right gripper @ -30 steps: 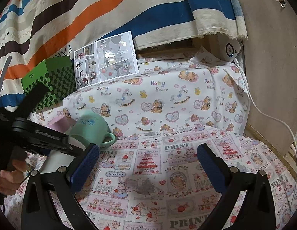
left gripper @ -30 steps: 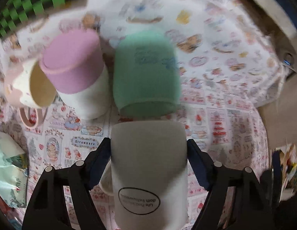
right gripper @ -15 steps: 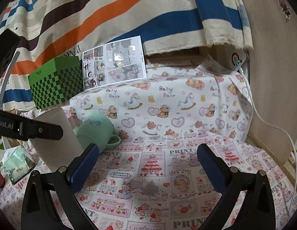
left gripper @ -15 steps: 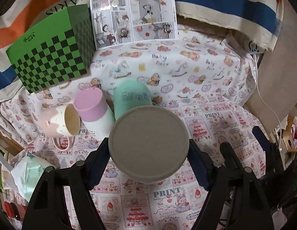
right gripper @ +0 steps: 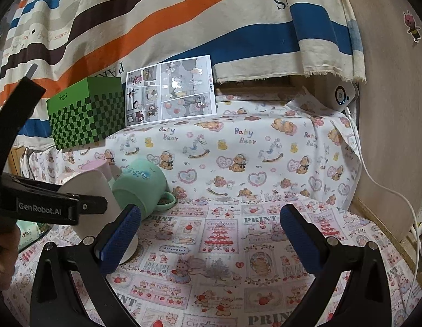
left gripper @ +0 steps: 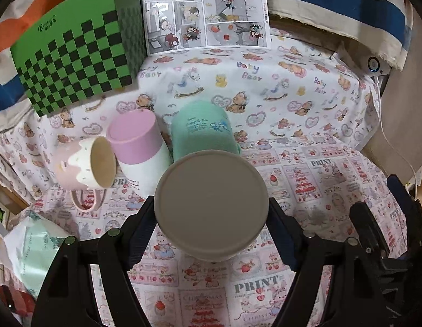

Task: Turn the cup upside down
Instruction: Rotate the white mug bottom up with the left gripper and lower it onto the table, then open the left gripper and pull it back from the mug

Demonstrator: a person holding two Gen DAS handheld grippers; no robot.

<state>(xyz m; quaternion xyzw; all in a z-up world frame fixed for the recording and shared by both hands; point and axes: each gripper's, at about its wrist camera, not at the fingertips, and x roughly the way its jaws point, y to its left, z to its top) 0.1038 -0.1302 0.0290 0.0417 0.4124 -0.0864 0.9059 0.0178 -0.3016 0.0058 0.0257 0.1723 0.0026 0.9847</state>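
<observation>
Now, four cups on the printed cloth (left gripper: 306, 125): a grey cup (left gripper: 211, 207), a green cup (left gripper: 202, 133), a pink-and-white cup (left gripper: 137, 144) and a frosting-rimmed mug (left gripper: 85, 163) lying on its side. Left gripper (left gripper: 211, 218) is clamped on the grey cup's sides, flat round base facing the camera, upside down, rim at the cloth. Right gripper (right gripper: 211, 234) hovers alongside, ribbed blue pads (right gripper: 121, 237) wide apart, holding nothing. Behind, one checkered green box (right gripper: 85, 111).
</observation>
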